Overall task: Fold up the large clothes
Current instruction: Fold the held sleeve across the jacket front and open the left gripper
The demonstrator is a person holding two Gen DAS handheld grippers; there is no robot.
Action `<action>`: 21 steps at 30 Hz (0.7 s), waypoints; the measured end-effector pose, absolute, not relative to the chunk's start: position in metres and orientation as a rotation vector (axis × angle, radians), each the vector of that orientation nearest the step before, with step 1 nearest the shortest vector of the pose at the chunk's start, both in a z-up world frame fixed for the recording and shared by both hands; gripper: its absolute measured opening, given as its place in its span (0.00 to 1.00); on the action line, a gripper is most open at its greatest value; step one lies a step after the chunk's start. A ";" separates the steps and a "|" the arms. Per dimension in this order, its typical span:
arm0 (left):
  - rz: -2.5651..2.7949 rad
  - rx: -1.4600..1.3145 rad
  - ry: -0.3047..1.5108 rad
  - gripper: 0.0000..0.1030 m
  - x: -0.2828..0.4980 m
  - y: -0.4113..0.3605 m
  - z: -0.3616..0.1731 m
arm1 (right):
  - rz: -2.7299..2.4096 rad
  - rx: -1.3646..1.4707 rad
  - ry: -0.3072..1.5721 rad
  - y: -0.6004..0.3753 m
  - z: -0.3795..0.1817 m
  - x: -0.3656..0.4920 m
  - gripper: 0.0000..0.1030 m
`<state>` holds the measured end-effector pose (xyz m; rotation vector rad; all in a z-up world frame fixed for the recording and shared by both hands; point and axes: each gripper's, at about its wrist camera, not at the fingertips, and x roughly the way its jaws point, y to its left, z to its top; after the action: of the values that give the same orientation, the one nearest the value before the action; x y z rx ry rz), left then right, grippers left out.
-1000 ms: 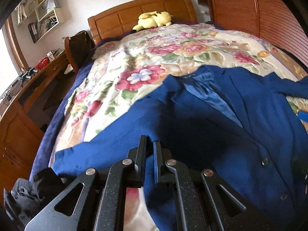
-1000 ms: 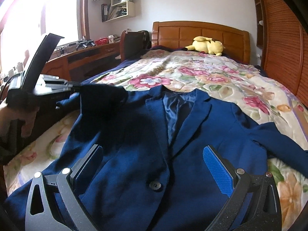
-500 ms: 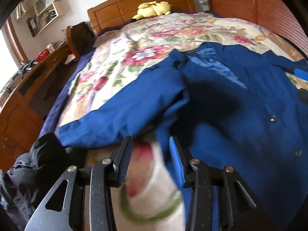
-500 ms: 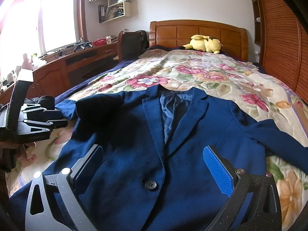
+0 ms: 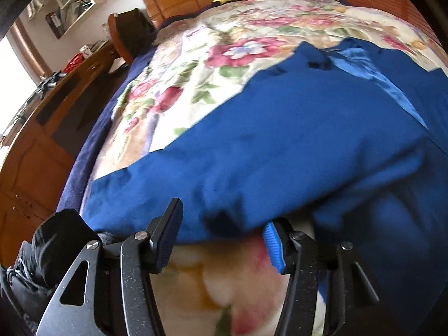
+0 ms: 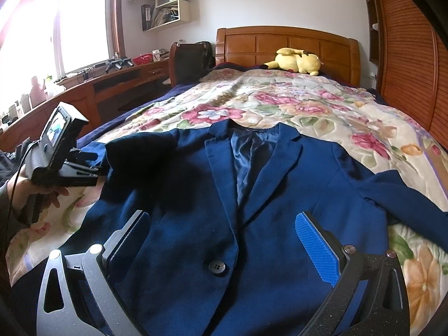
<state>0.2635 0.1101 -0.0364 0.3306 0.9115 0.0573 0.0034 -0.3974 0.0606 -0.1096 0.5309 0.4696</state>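
A navy blue blazer (image 6: 252,196) lies face up on the floral bedspread (image 6: 294,103), collar toward the headboard. Its left sleeve (image 5: 224,179) lies across the left wrist view, just beyond my left gripper (image 5: 221,238), which is open and empty with its jaws either side of the sleeve's near edge. In the right wrist view the left gripper (image 6: 92,165) sits at the bed's left side by the bunched sleeve (image 6: 140,151). My right gripper (image 6: 224,240) is wide open above the blazer front, near its dark button (image 6: 216,266). The right sleeve (image 6: 397,193) trails right.
A yellow plush toy (image 6: 298,61) rests by the wooden headboard (image 6: 288,43). A wooden desk (image 6: 117,84) and a chair (image 6: 190,58) run along the left of the bed. Dark clothing (image 5: 33,266) is heaped at the bed's near left corner. A slatted wooden wardrobe (image 6: 411,64) stands right.
My left gripper was shut on the blazer's left sleeve one second ago; it has opened, let the sleeve drop, and pulled back left. The right gripper has stayed open over the blazer front.
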 end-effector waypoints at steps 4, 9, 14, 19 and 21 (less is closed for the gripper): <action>0.073 0.307 0.890 0.53 0.267 0.120 -0.032 | 0.473 -0.107 0.538 -0.397 0.059 0.004 1.00; 0.029 0.247 0.884 0.11 0.264 0.121 -0.024 | 0.495 -0.108 0.544 -0.396 0.060 0.004 1.00; 0.034 0.232 0.770 0.04 0.248 0.108 0.011 | 0.529 -0.113 0.554 -0.395 0.060 0.003 1.00; -0.033 0.222 0.697 0.04 0.233 0.080 0.054 | 0.518 -0.113 0.543 -0.401 0.065 0.002 1.00; -0.065 0.230 0.685 0.04 0.226 0.062 0.064 | 0.493 -0.133 0.531 -0.403 0.067 0.001 1.00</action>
<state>0.2263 0.0621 0.0642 0.2299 0.6847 -0.0649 0.0013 -0.4026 0.0669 -0.1331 0.5312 0.4934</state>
